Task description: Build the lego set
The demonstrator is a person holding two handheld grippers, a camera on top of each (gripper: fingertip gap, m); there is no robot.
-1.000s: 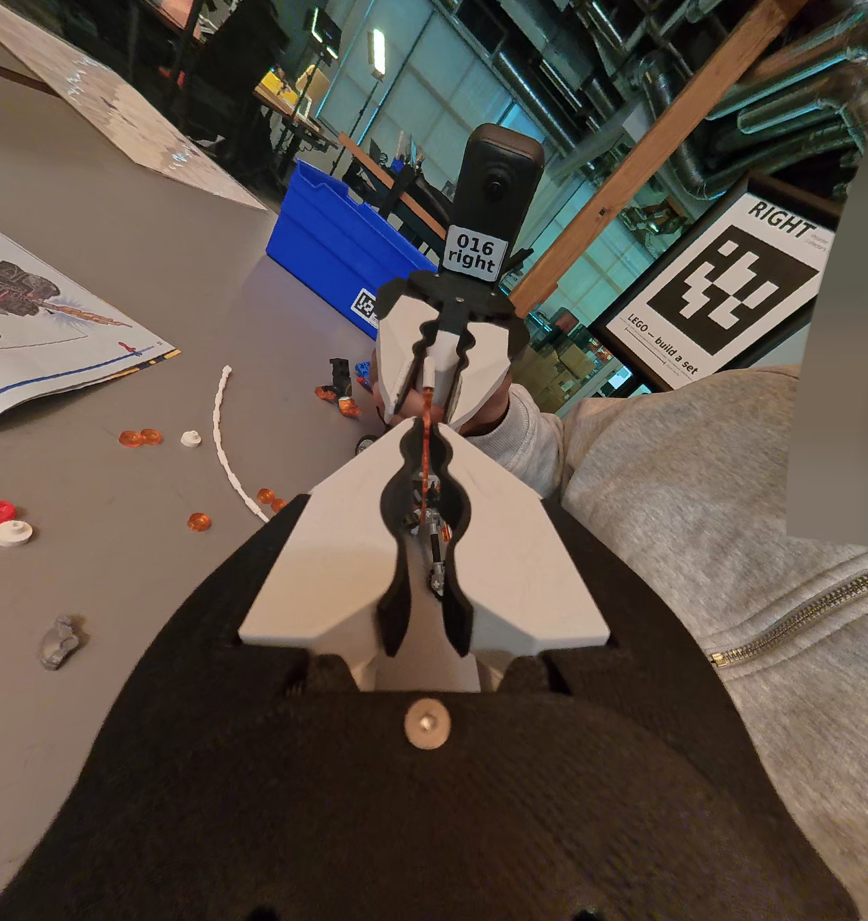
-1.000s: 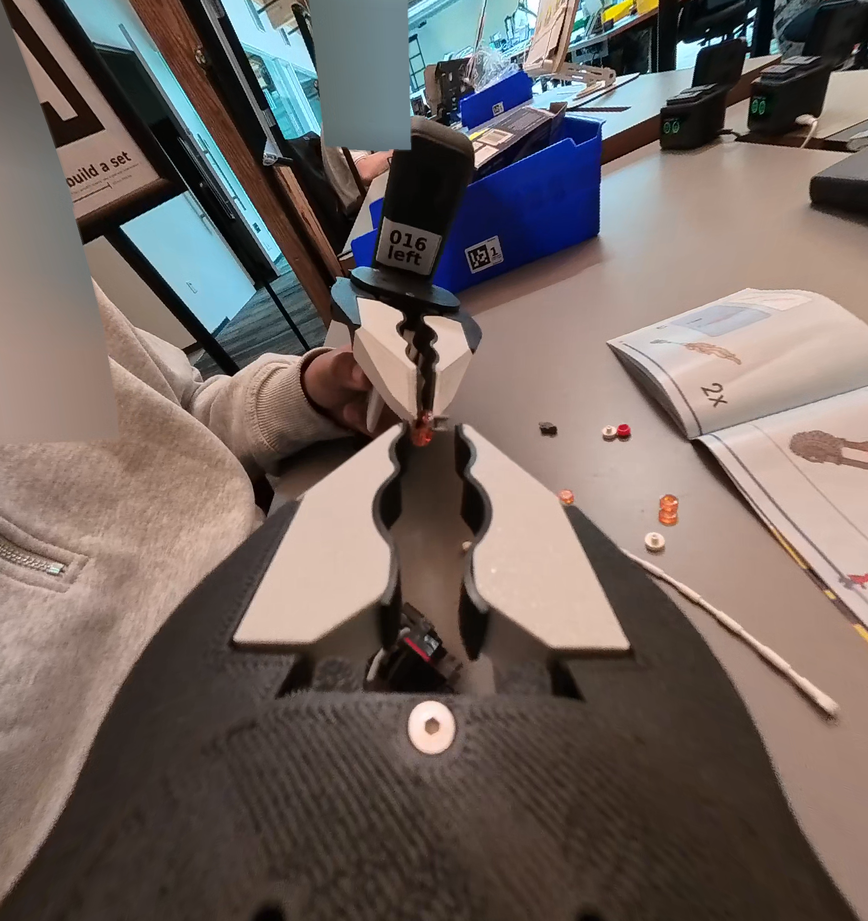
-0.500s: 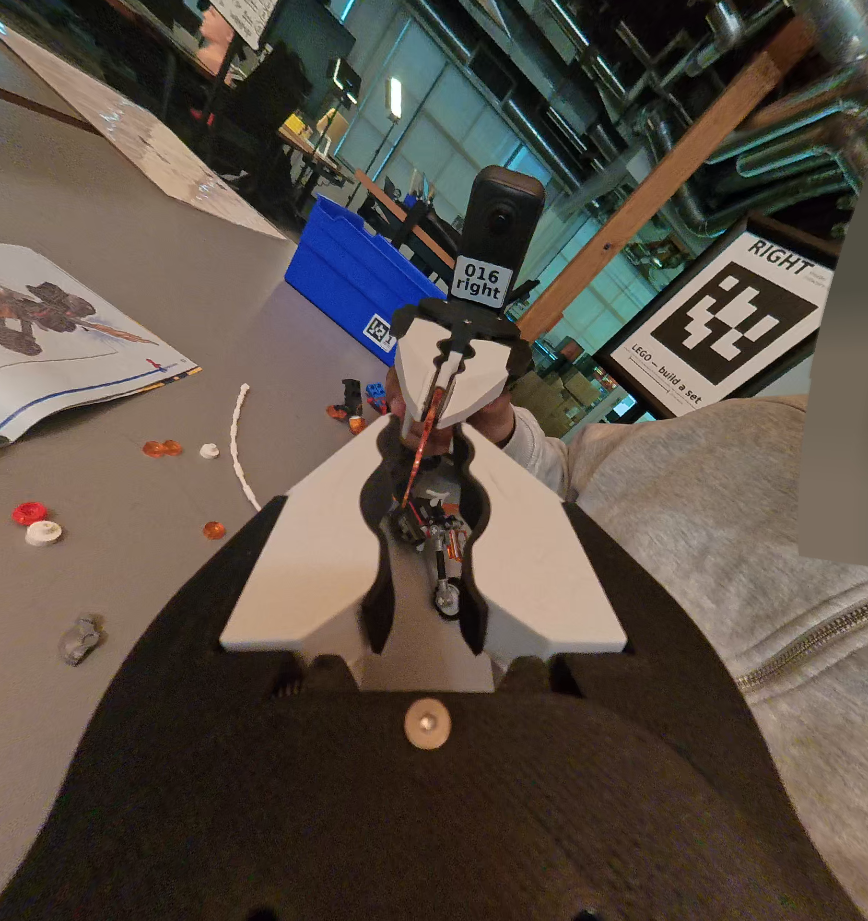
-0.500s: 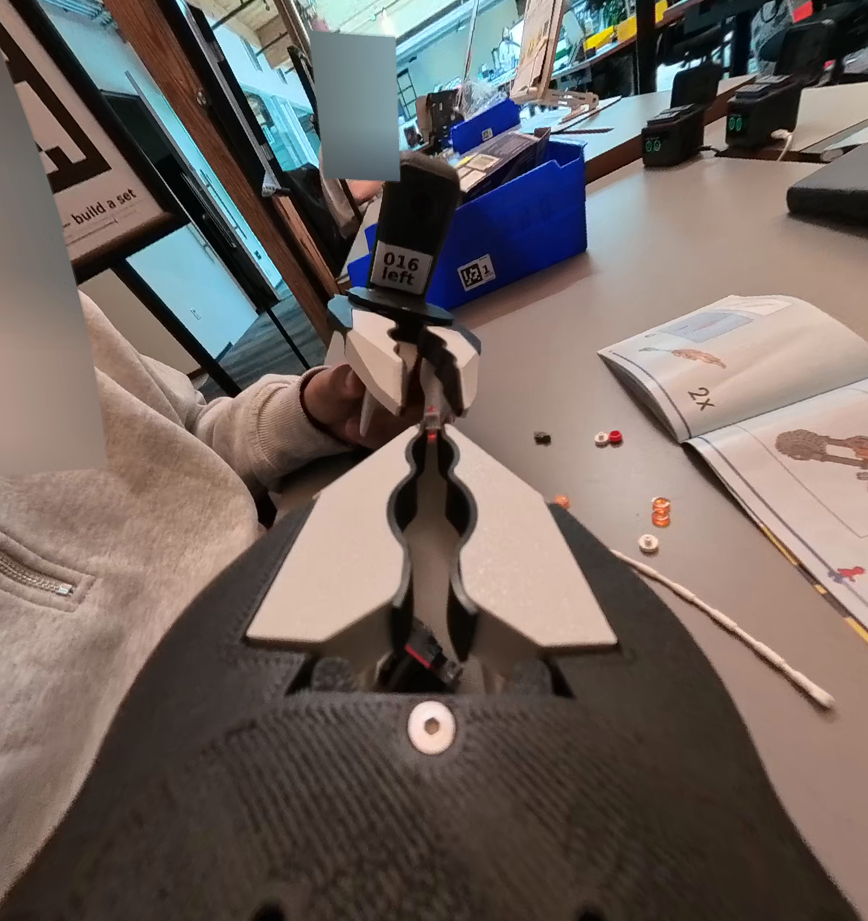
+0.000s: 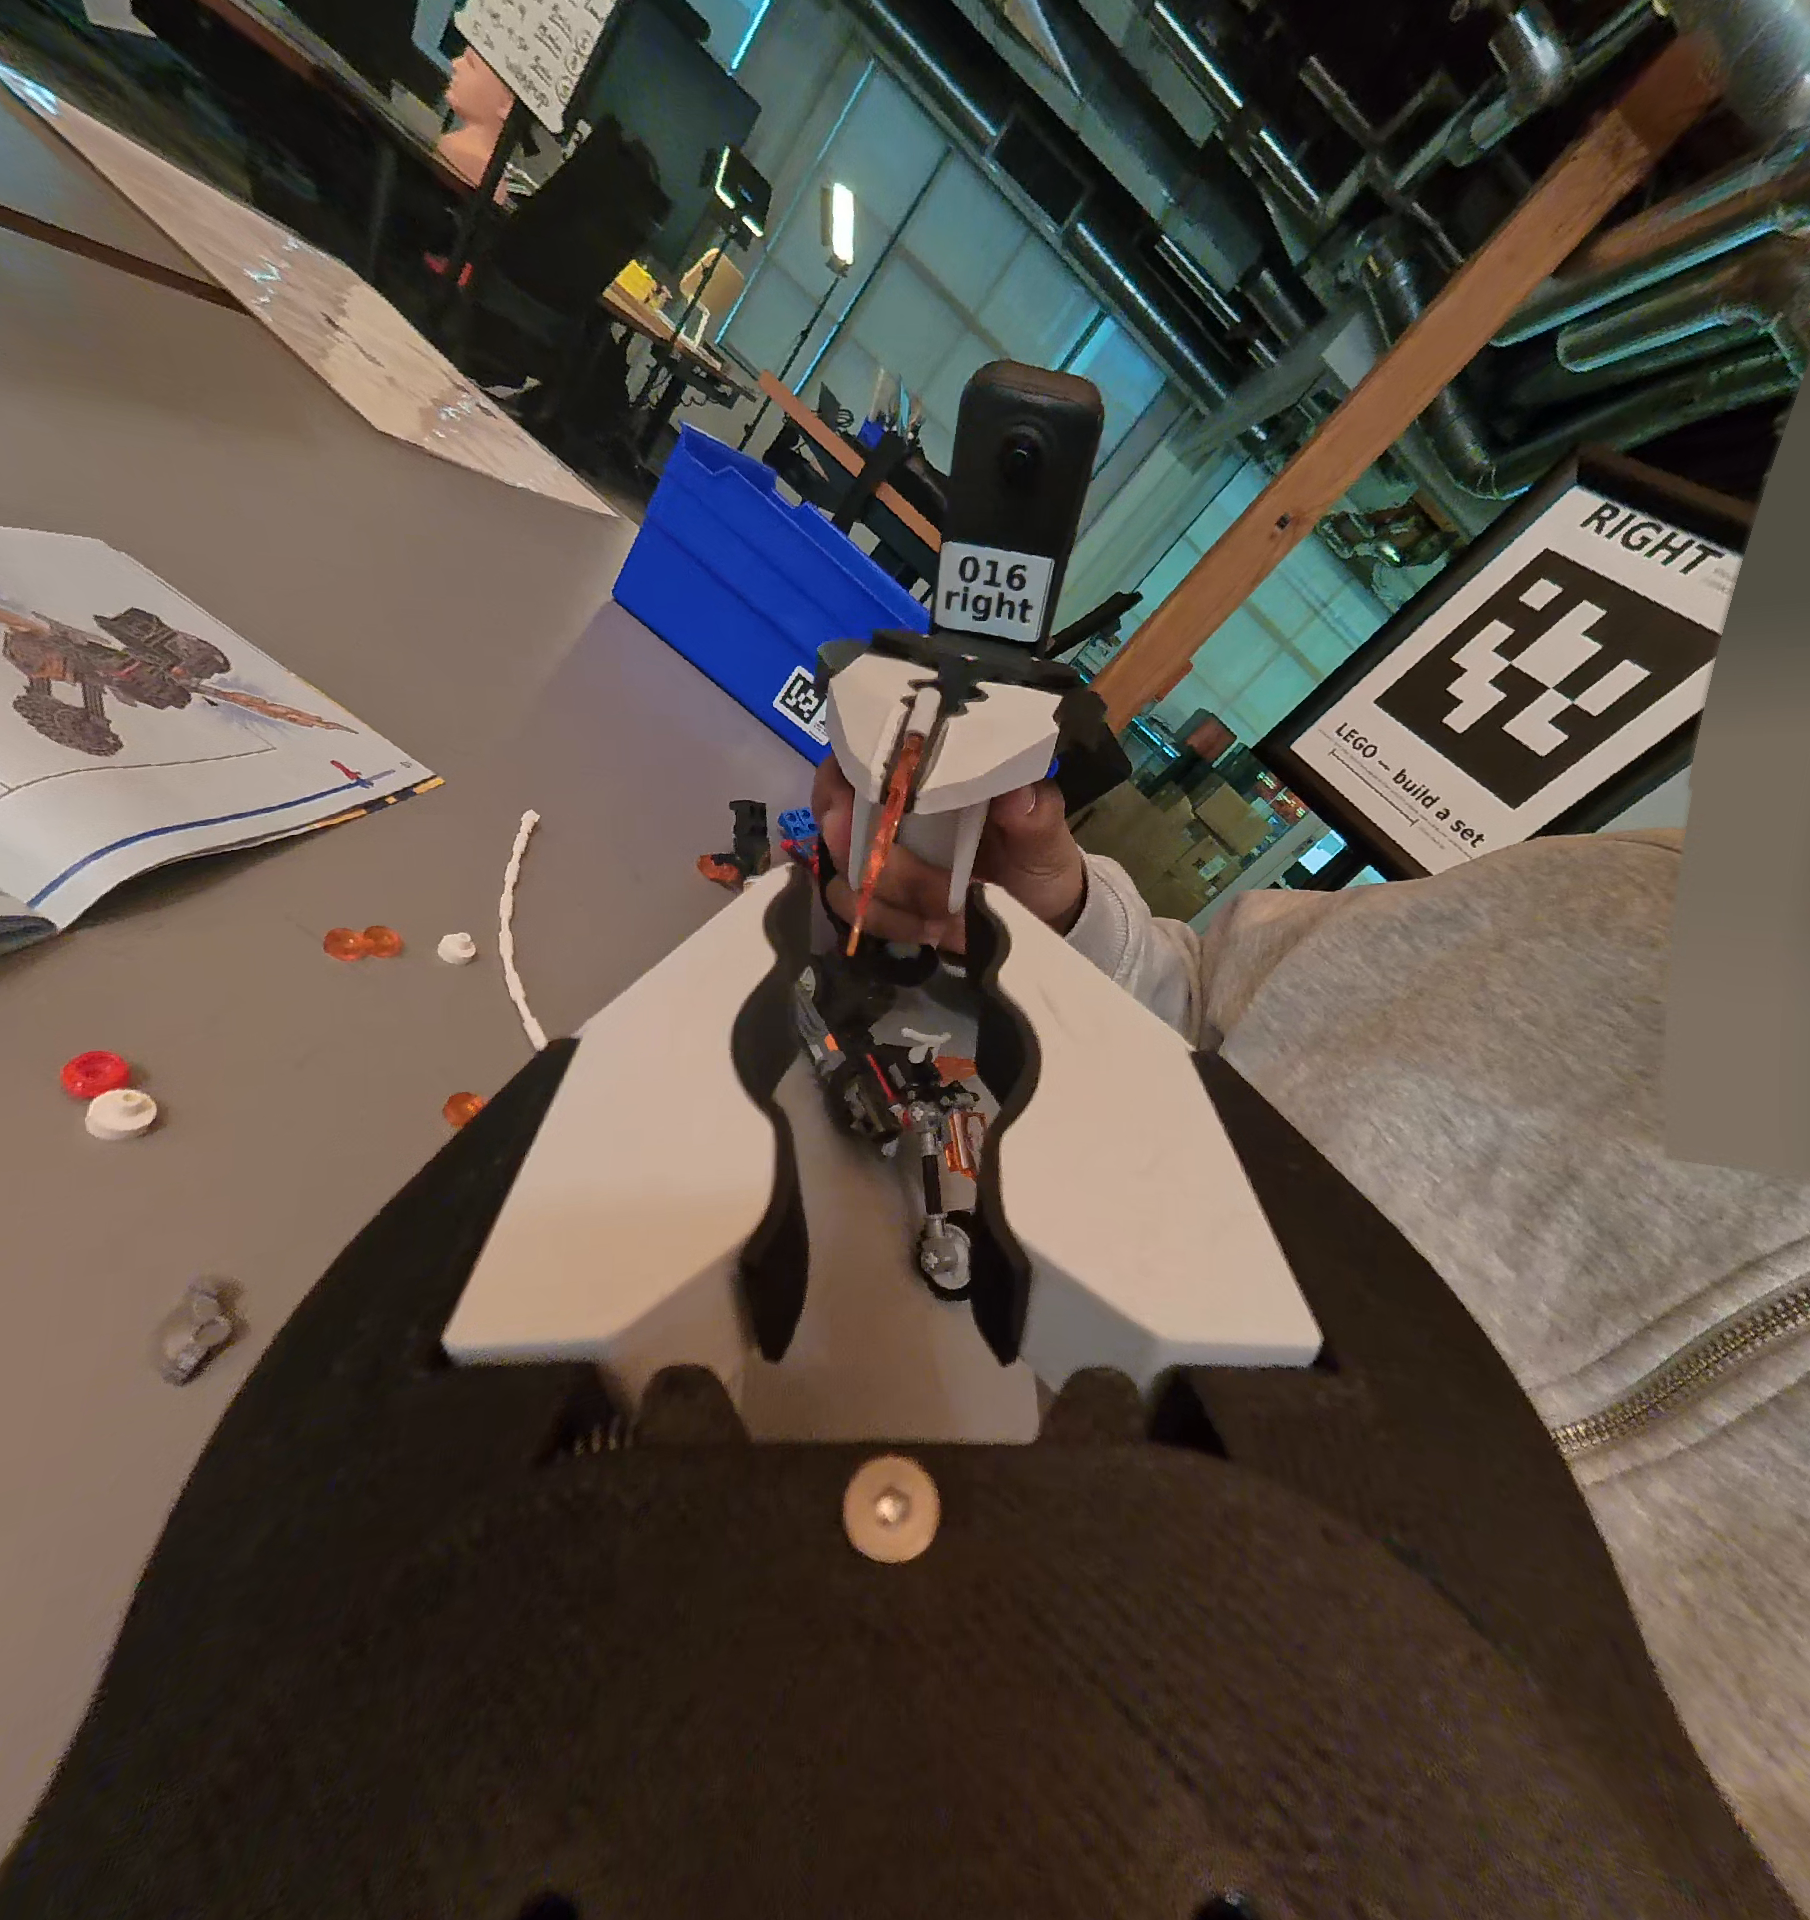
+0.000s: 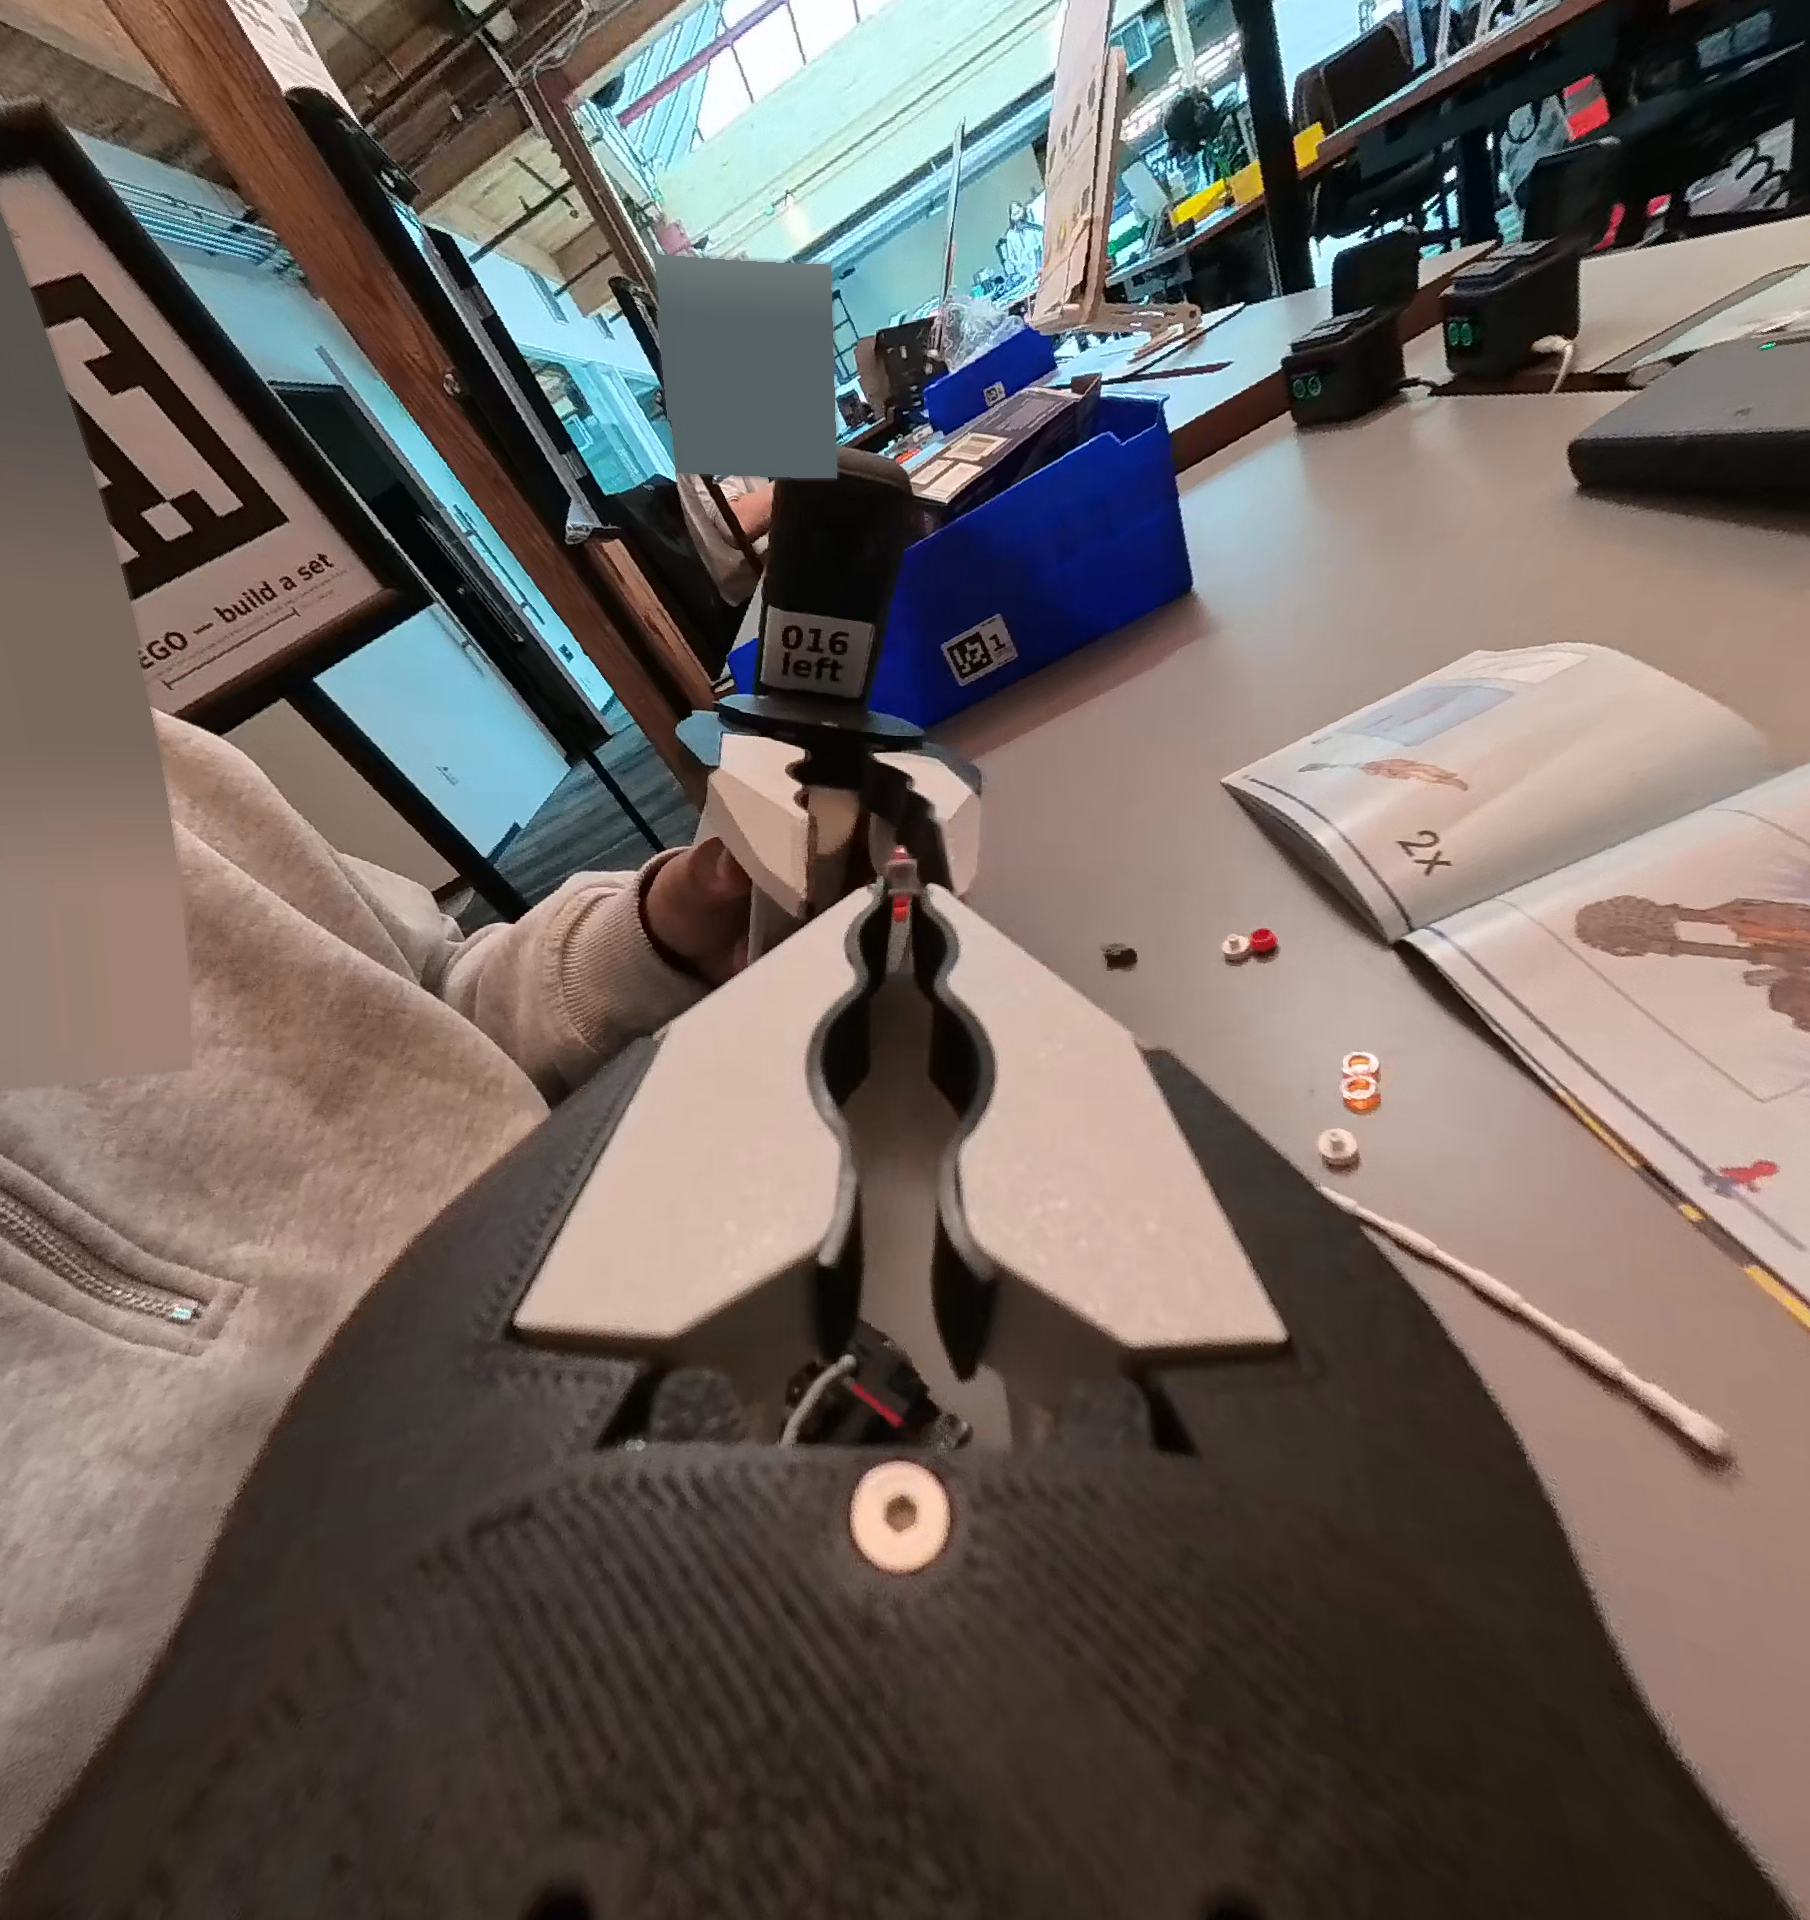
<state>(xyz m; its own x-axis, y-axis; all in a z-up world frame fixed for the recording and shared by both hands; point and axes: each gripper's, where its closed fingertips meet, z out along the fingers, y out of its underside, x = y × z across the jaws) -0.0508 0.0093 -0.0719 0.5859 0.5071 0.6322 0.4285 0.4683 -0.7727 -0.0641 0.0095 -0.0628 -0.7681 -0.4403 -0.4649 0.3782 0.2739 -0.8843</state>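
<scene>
My left gripper is open. A small black, grey and orange lego model shows in the gap between its jaws. I cannot tell if the model touches them. My right gripper faces it from close ahead. It is shut on a thin orange translucent flame piece that runs down to the model. In the right wrist view the right gripper is closed on a thin grey and red bit at its tips, right against the left gripper.
An open instruction booklet lies on the grey table. A blue bin stands behind. Loose parts lie around: a white flexible rod, orange studs, a red stud, a white stud, a grey piece. Both grippers' tips are close together, under 4 cm apart.
My left gripper's jaws have opened from shut around the model. My right gripper has gone from open to shut on the flame piece.
</scene>
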